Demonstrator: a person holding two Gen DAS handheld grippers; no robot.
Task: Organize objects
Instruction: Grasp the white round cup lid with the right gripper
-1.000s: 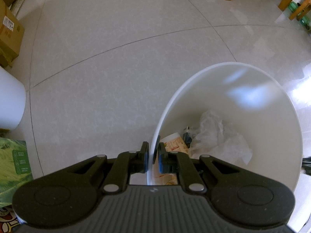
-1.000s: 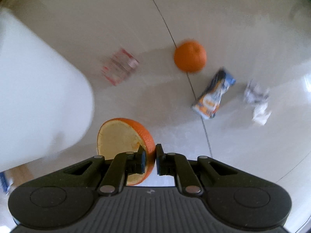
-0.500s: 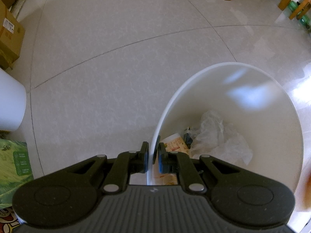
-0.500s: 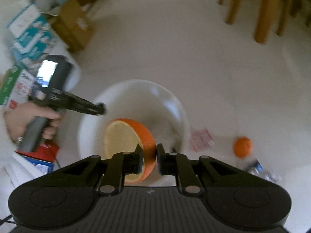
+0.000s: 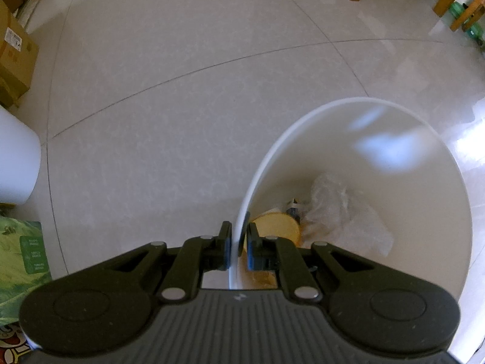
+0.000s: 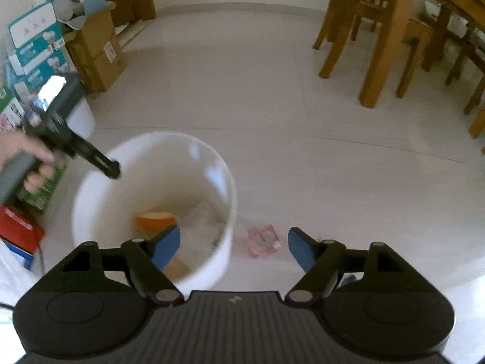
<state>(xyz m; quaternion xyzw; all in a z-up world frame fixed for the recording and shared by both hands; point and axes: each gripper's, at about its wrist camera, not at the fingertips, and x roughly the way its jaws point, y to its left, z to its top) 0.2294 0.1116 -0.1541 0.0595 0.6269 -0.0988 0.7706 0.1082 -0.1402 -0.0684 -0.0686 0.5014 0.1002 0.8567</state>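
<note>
My left gripper (image 5: 238,242) is shut on the near rim of a white bucket (image 5: 348,101), one finger inside the wall and one outside. At the bucket's bottom lie a cut orange half (image 5: 277,227) and crumpled clear plastic (image 5: 342,212). In the right wrist view my right gripper (image 6: 233,242) hangs above the bucket (image 6: 151,139). Its jaws are opening, with nothing between them. The orange half (image 6: 156,221) lies inside below it. A hand (image 6: 27,157) holds the left gripper (image 6: 113,168) at the bucket's far left rim.
A red-and-white wrapper (image 6: 262,239) lies on the tiled floor right of the bucket. Cardboard boxes (image 6: 97,48) stand at the back left, wooden chair and table legs (image 6: 376,45) at the back right. A second white container (image 5: 15,157) and a green package (image 5: 21,257) sit at the left.
My right gripper rose from the floor to above the bucket, opened and let go of the orange half, which now lies in the bucket. The left gripper kept its hold on the rim.
</note>
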